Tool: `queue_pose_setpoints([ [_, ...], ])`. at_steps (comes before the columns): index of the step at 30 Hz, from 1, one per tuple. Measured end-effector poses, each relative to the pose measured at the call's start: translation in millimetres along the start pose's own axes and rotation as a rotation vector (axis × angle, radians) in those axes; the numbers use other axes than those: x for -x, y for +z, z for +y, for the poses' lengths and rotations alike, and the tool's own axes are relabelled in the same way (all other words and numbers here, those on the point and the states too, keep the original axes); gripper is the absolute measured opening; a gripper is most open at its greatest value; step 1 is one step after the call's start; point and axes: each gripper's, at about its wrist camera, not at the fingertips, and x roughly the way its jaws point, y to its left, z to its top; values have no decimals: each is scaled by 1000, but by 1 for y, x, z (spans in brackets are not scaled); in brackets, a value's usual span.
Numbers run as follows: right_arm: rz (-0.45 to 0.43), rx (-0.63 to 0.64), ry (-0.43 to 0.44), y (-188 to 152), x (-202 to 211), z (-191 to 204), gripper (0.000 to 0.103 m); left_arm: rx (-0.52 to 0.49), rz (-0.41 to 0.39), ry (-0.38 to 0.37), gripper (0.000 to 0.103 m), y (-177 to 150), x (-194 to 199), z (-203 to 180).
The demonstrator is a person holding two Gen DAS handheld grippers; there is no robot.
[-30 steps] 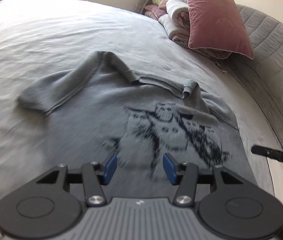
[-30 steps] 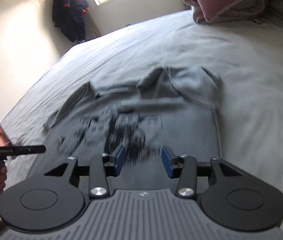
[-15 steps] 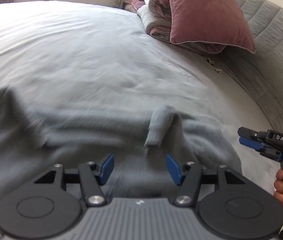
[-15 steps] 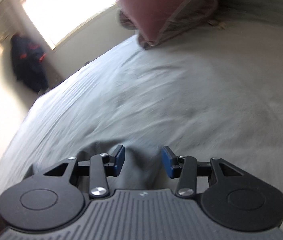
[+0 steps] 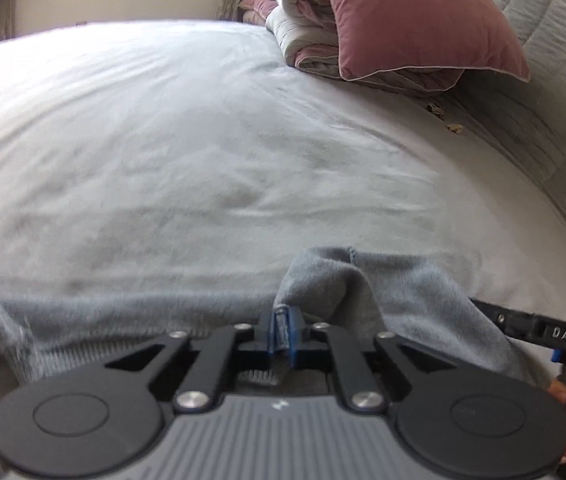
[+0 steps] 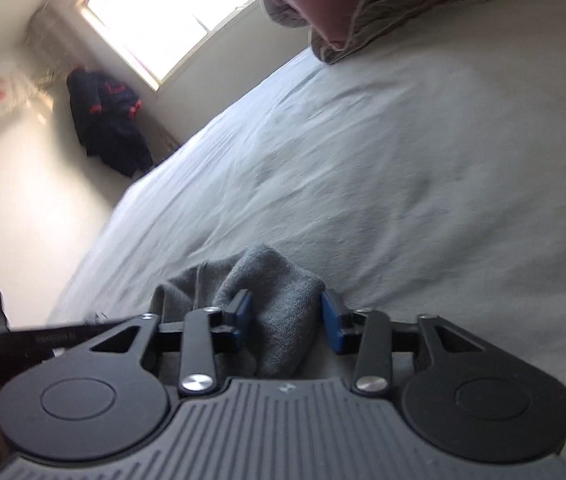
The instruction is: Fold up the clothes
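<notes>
Left gripper (image 5: pixel 283 330) had its blue pads pressed together on the far edge of the grey sweater (image 5: pixel 323 284), near the neckline as far as I could tell, where a ridge of knit stood up just past the pinch. The garment lay low across the pale bed sheet (image 5: pixel 243 140), its body running off under the tool. Further right, the right gripper (image 6: pixel 287 320) stood with its jaws spread and a bunched fold of the same sweater (image 6: pixel 279 304) sitting between the pads (image 6: pixel 330 320), seemingly not yet clamped. From where I stood, the sensible thing looked to be closing that right pair fully on the fold, deep enough to catch both layers, before either hand lifted; pulling with one side loose would likely skew the fold. The pink pillow (image 5: pixel 423 20) and rolled bedding (image 5: pixel 307 28) sat well apart at the headboard.
</notes>
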Motion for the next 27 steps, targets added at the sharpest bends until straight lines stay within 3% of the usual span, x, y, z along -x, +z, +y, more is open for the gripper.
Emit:
queue_pose_setpoints([
  [7, -127, -17, -36, 8, 22, 5, 7, -116, -68, 107, 3, 33, 3, -12],
  [15, -249, 54, -181, 15, 39, 14, 7, -234, -123, 193, 3, 55, -35, -30],
  [23, -235, 119, -275, 12, 24, 7, 7, -245, -96, 253, 3, 47, -81, -37],
  [27, -217, 53, -221, 18, 26, -5, 9, -211, -91, 225, 8, 48, -66, -44],
])
